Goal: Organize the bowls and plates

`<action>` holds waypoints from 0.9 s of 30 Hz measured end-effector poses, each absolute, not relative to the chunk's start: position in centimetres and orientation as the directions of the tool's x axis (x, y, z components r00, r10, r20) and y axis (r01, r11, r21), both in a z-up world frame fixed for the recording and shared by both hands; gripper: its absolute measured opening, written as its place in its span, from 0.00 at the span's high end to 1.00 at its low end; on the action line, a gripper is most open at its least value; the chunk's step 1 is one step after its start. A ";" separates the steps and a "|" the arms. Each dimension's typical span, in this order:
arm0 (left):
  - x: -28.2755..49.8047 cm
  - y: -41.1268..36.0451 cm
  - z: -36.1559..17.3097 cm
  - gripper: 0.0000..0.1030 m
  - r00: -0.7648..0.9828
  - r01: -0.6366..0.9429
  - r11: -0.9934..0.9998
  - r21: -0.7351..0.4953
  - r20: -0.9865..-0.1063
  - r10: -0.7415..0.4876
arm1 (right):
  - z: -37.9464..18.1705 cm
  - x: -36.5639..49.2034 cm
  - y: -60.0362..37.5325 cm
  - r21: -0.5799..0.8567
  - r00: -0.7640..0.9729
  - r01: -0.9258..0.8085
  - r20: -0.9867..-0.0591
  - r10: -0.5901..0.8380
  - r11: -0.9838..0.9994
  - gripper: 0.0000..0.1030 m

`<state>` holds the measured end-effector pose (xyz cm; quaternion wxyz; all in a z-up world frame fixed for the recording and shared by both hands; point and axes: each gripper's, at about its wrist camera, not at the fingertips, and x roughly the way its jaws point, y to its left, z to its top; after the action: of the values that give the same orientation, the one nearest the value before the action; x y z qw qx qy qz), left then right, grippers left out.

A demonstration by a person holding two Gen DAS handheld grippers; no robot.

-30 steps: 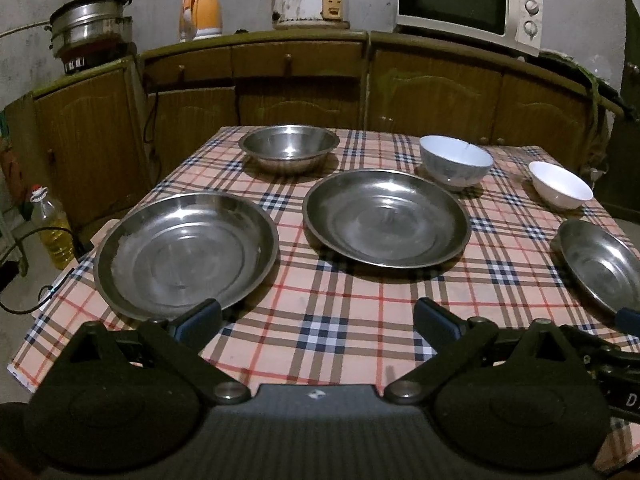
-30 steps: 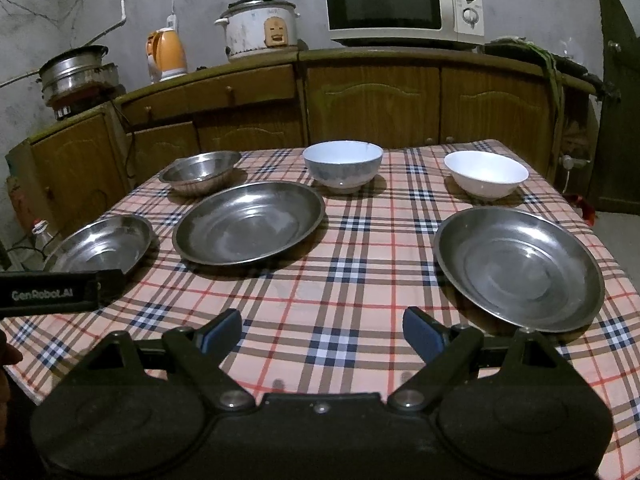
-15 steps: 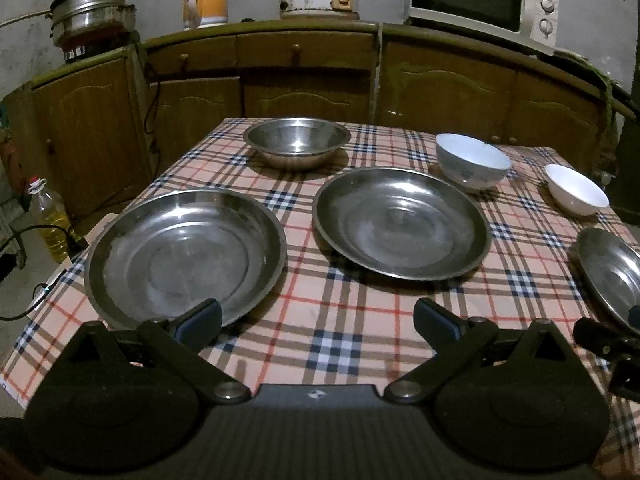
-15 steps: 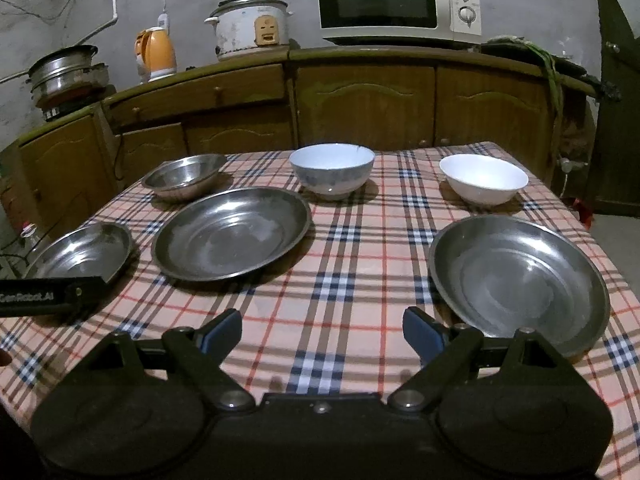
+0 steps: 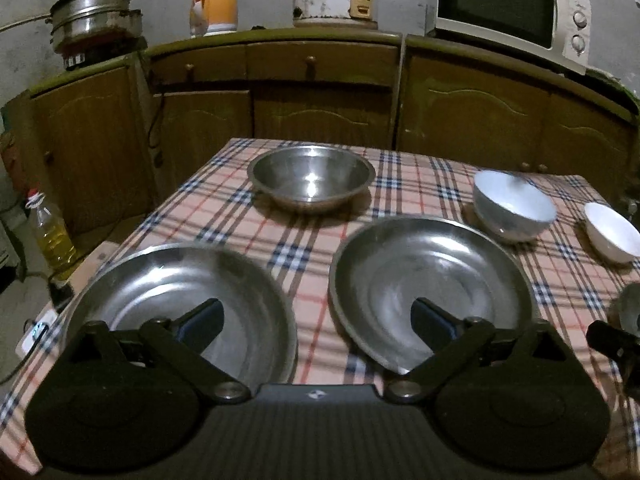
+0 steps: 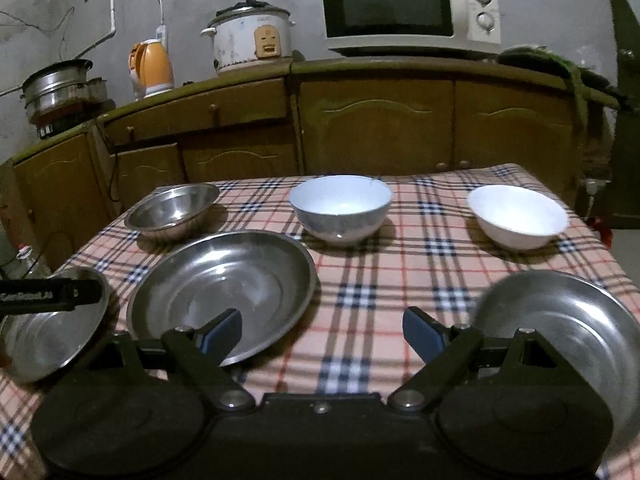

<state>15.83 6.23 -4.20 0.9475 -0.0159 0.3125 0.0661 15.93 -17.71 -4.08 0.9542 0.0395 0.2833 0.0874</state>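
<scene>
The left gripper (image 5: 316,320) hangs low over the desk (image 5: 320,240) with its fingers (image 5: 202,318) spread wide, gripping nothing — one tip lies over the left steel plate (image 5: 160,284), the other over the middle steel plate (image 5: 424,272), the gap between them facing bare cloth. The right gripper (image 6: 322,330) is likewise wide apart and empty: its left tip overlaps the middle plate, its right tip sits just beside the right steel plate (image 6: 560,320). Beyond stand a steel bowl (image 6: 173,209), a bluish bowl (image 6: 340,209) and a white bowl (image 6: 517,216), all upright, mouths up. The round dishes show no long axis.
</scene>
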 end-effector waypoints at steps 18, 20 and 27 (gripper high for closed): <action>25.1 6.7 -7.9 0.51 0.717 -0.085 0.995 0.056 -0.690 0.100 | -8.3 25.7 -15.6 0.233 0.729 -0.190 -0.617 0.295 0.954 0.24; 25.7 6.6 -8.3 0.66 0.704 -0.066 0.997 0.039 -0.706 0.074 | -8.5 25.9 -15.5 0.251 0.716 -0.198 -0.623 0.315 0.948 0.53; 25.1 6.6 -8.3 0.85 0.699 -0.052 0.998 0.017 -0.713 0.049 | -8.5 25.6 -16.7 0.262 0.718 -0.152 -0.633 0.288 0.953 0.84</action>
<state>25.06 6.63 -8.32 0.9218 -0.0022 0.3868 0.0273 25.61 -16.72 -8.51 0.9219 0.0959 0.3558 0.1193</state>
